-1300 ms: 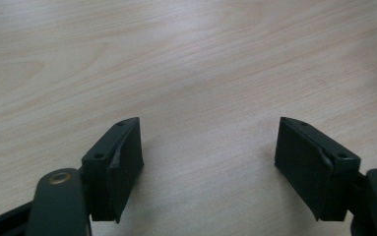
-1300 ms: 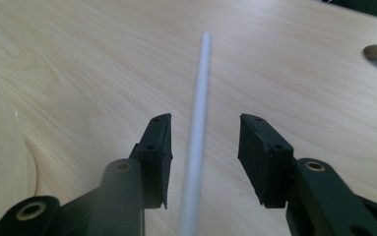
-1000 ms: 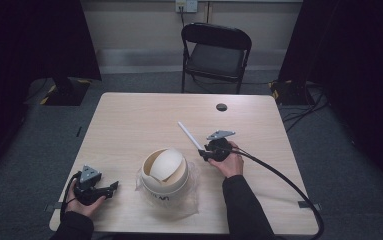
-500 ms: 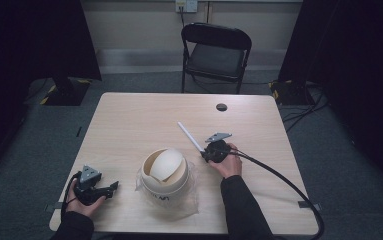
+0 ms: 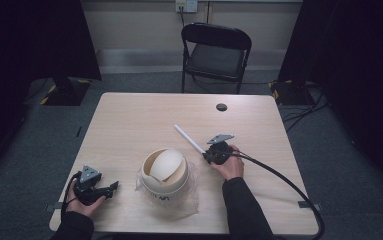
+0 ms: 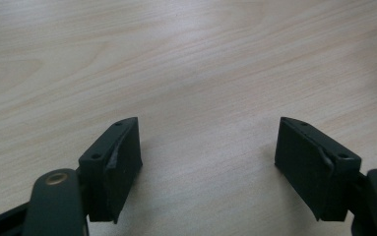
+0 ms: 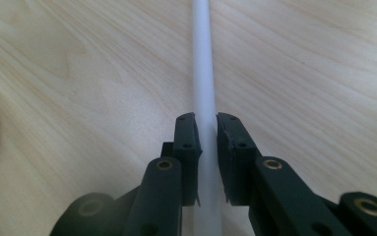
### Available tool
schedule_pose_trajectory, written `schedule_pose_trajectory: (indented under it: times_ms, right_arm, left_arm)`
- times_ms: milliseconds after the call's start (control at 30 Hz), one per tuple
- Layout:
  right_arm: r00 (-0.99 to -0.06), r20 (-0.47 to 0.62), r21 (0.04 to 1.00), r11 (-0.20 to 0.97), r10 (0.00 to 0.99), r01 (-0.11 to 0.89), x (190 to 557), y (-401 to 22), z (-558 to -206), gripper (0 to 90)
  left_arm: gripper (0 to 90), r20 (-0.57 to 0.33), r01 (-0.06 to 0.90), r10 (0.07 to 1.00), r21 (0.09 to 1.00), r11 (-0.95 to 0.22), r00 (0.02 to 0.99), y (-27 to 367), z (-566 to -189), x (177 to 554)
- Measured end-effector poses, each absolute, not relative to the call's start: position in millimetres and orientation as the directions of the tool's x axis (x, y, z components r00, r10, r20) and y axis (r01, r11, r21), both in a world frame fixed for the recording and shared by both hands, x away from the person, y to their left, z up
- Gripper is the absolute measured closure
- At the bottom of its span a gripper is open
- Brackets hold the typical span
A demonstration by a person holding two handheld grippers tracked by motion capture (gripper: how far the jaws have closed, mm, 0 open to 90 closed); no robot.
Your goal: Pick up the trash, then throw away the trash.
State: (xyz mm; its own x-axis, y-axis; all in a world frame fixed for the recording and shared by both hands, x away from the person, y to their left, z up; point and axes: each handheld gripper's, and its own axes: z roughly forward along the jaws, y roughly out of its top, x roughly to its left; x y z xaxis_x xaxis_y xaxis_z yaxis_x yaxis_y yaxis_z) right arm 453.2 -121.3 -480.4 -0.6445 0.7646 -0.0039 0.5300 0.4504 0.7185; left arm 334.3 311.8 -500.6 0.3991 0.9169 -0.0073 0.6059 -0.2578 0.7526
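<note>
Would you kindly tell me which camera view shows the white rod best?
The right gripper view: the white rod runs up the frame, pinched in the right claw. The high view shows it small, slanting across the table from that claw. The left gripper view offers open jaws over bare wood.

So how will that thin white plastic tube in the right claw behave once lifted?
The thin white plastic tube looks straight and rigid, so it probably stays stiff. It seems light for its length. Being round and smooth, it may slip or pivot between the right claw jaws, and would roll if dropped.
</note>
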Motion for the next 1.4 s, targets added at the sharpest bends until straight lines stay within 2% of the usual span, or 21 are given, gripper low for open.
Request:
schedule_pose_trajectory:
  times_ms: [267,467,700,833,900,1033,1233,1400]
  right_arm:
    - [-0.609,0.018,0.776,0.373,0.793,0.509,437.9,-157.2,-464.0,80.0]
    - [-0.577,0.051,0.837,0.28,0.815,0.47,414.9,-194.5,-452.9,80.0]
    - [-0.567,0.087,0.883,0.2,0.819,0.424,396.5,-217.9,-449.4,80.0]
    - [-0.564,0.089,0.9,0.176,0.821,0.398,390.6,-228.5,-442.8,79.9]
    - [-0.563,0.1,0.917,0.144,0.82,0.372,387.8,-235.4,-435.1,80.0]
    - [-0.57,0.106,0.937,0.111,0.815,0.332,384.8,-241.8,-426.9,79.9]
    - [-0.574,0.108,0.951,0.084,0.812,0.298,384.4,-245.7,-421.6,79.9]
    - [-0.587,0.116,0.967,0.044,0.801,0.25,384.2,-244.7,-415.9,80.0]
  left_arm:
    - [24.3,-0.009,0.607,0.918,0.752,-0.255,0.397,311.5,-500.6,334.7]
    - [17.5,-0.016,0.614,0.916,0.747,-0.255,0.4,308.6,-501.3,336.2]
    - [17.2,-0.013,0.614,0.916,0.746,-0.258,0.401,308.2,-501.3,336.2]
    - [19.1,-0.016,0.615,0.919,0.748,-0.249,0.393,309.4,-500.9,335.6]
    - [24.6,-0.034,0.614,0.926,0.758,-0.222,0.377,312.0,-500.7,334.6]
    - [28.9,-0.061,0.619,0.93,0.762,-0.19,0.361,316.4,-499.8,332.8]
    - [29.8,-0.072,0.558,0.937,0.818,-0.141,0.341,319.4,-485.9,326.6]
    - [30.4,-0.092,0.465,0.93,0.881,-0.091,0.356,320.1,-466.6,318.6]
